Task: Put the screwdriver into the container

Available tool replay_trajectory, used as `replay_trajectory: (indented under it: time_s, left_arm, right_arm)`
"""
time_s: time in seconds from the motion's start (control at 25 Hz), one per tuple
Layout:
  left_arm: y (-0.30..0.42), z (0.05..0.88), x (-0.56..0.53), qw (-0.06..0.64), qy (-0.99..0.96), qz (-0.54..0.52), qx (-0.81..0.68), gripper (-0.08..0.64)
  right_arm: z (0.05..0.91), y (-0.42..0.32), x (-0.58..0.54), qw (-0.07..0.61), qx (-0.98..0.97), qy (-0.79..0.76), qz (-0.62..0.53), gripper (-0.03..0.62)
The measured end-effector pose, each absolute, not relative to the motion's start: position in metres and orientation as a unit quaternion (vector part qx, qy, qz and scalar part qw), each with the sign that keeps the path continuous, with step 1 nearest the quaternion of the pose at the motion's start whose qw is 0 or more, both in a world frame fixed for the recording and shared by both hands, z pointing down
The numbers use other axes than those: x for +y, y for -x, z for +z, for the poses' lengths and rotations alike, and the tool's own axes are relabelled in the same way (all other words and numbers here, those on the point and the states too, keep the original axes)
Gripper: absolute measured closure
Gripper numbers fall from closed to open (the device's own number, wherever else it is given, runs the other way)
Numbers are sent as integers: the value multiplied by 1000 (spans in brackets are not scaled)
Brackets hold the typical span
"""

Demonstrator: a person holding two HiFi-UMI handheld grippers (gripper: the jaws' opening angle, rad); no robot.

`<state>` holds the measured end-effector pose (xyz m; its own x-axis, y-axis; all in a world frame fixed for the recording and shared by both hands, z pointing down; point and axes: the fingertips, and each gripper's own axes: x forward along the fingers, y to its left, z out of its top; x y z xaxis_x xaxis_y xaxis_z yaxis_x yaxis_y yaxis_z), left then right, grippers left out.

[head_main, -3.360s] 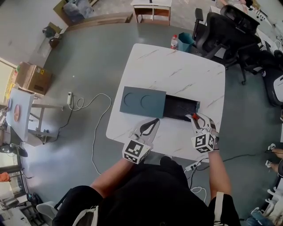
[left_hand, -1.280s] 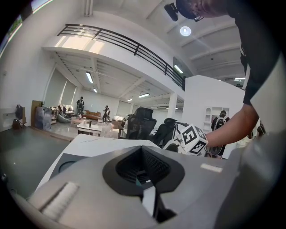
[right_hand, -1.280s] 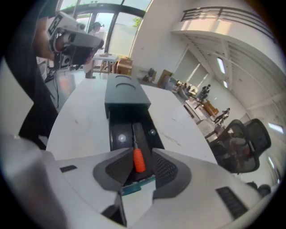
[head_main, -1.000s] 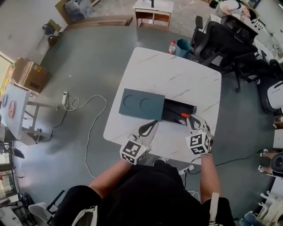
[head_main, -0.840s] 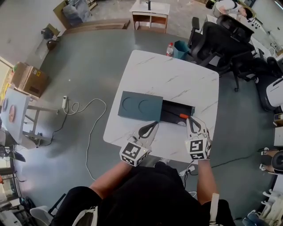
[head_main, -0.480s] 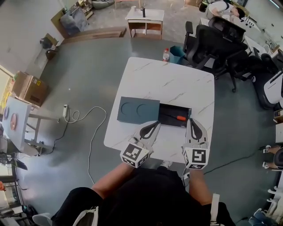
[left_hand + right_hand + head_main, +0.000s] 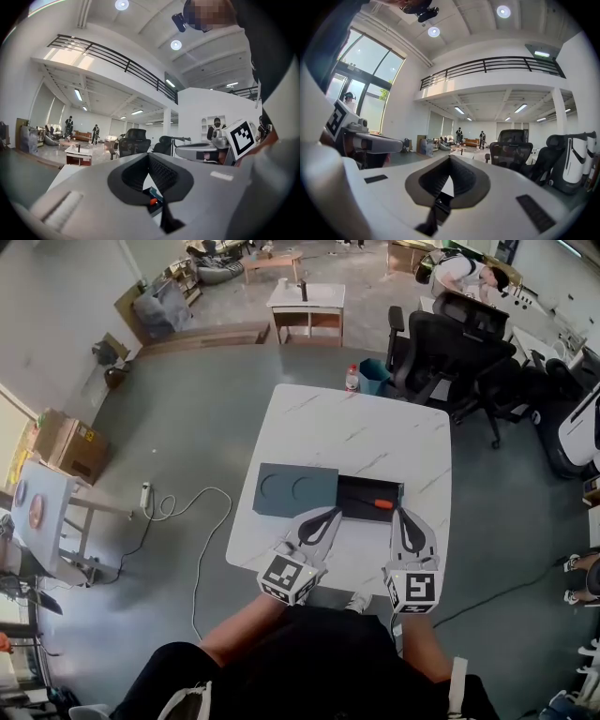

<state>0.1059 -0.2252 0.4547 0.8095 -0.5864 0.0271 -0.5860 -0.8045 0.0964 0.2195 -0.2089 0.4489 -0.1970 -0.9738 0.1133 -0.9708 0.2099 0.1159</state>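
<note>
The screwdriver (image 7: 375, 504), with an orange handle, lies inside the black open container (image 7: 361, 491) on the white marble table (image 7: 366, 432). The dark teal lid (image 7: 295, 490) with two round recesses sits against the container's left end. My left gripper (image 7: 333, 513) is shut and empty, its tip just before the lid's near edge. My right gripper (image 7: 397, 511) is shut and empty at the container's near right corner. In the left gripper view the shut jaws (image 7: 149, 155) frame a bit of the orange handle (image 7: 152, 201). The right gripper view shows shut jaws (image 7: 450, 157) and nothing held.
Black office chairs (image 7: 450, 343) stand beyond the table's far right corner, with a water bottle (image 7: 352, 379) and a teal bin (image 7: 373, 374) on the floor. A cable (image 7: 202, 521) runs along the floor at the left. Cardboard boxes (image 7: 70, 442) sit far left.
The right gripper let go of the screwdriver, which now lies in the container, and its jaws shut. Both grippers drew back toward the table's near edge.
</note>
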Motion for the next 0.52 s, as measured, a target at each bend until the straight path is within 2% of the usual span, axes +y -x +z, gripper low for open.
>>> replay_trajectory:
  time_s: [0.28, 0.52]
  left_arm:
    - [-106, 455, -222, 48, -948, 0, -315, 551]
    - [-108, 454, -221, 41, -950, 4, -310, 551]
  right_arm:
    - [452, -222, -206, 91, -780, -619, -7, 584]
    - [440, -225, -199, 71, -776, -626, -30, 584]
